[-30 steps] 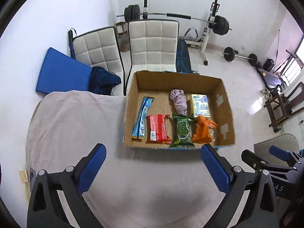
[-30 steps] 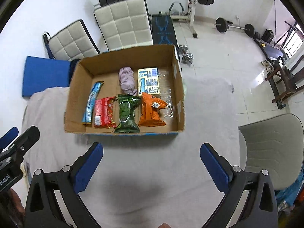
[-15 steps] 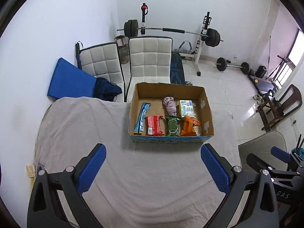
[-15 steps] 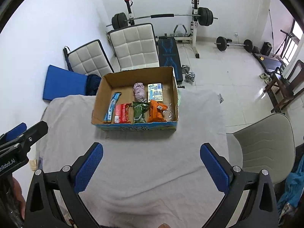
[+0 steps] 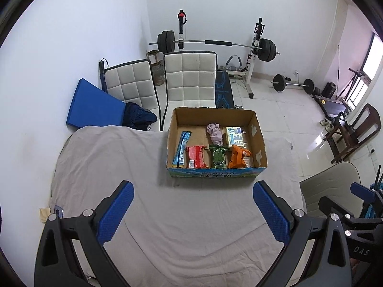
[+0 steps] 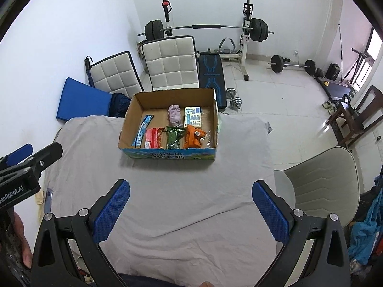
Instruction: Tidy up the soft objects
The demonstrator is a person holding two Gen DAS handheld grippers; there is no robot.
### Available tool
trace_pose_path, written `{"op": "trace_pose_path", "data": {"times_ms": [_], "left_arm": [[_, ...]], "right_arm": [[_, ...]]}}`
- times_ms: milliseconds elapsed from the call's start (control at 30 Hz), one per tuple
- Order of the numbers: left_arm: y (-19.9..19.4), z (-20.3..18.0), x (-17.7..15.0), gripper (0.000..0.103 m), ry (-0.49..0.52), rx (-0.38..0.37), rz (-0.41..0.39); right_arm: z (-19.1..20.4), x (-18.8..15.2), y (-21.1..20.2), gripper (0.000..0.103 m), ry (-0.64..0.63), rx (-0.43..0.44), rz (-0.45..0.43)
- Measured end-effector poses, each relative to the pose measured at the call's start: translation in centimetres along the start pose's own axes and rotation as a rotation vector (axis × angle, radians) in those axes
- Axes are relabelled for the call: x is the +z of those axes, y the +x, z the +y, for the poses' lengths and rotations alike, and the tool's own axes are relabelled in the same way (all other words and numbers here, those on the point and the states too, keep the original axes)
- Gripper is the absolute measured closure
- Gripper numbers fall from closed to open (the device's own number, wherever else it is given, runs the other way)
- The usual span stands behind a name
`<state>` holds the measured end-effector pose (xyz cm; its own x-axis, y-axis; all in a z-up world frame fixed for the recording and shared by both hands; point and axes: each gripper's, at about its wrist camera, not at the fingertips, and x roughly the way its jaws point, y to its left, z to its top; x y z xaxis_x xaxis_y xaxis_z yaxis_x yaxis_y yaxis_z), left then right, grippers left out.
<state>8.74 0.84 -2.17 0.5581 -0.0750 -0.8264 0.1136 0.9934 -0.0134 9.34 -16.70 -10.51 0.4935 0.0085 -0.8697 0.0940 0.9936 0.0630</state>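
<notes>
An open cardboard box (image 5: 259, 141) (image 6: 126, 129) stands at the far side of a table covered in grey cloth (image 5: 167, 215) (image 6: 179, 203). In it lie a blue packet (image 5: 182, 148), a red packet (image 5: 196, 156), a green packet (image 5: 217, 159), an orange packet (image 5: 238, 159), a pink cloth (image 5: 215, 134) and a blue-white pack (image 5: 234, 136). My left gripper (image 5: 192, 208) is open and empty, well back from the box. My right gripper (image 6: 191, 205) is open and empty too, beside it.
Two white padded chairs (image 5: 189, 81) and a blue mat (image 5: 93, 105) stand behind the table. A weight bench with barbell (image 5: 215, 45) is at the back wall. A grey chair (image 6: 323, 184) stands right of the table.
Both grippers have pulled back and up from the box, which now looks smaller and farther away. Both stay open and empty.
</notes>
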Motion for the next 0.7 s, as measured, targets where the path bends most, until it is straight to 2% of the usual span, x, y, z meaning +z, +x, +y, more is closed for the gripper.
{"op": "trace_pose_path", "data": {"times_ms": [367, 700], "left_arm": [[-0.2, -0.4, 1.1, 0.001, -0.002, 0.026, -0.041], [-0.5, -0.4, 1.7, 0.001, -0.002, 0.016, -0.060]], "right_arm": [[-0.3, 2.5, -0.2, 0.000, 0.026, -0.016, -0.061], [-0.3, 3.6, -1.1, 0.000, 0.029, -0.023, -0.108]]}}
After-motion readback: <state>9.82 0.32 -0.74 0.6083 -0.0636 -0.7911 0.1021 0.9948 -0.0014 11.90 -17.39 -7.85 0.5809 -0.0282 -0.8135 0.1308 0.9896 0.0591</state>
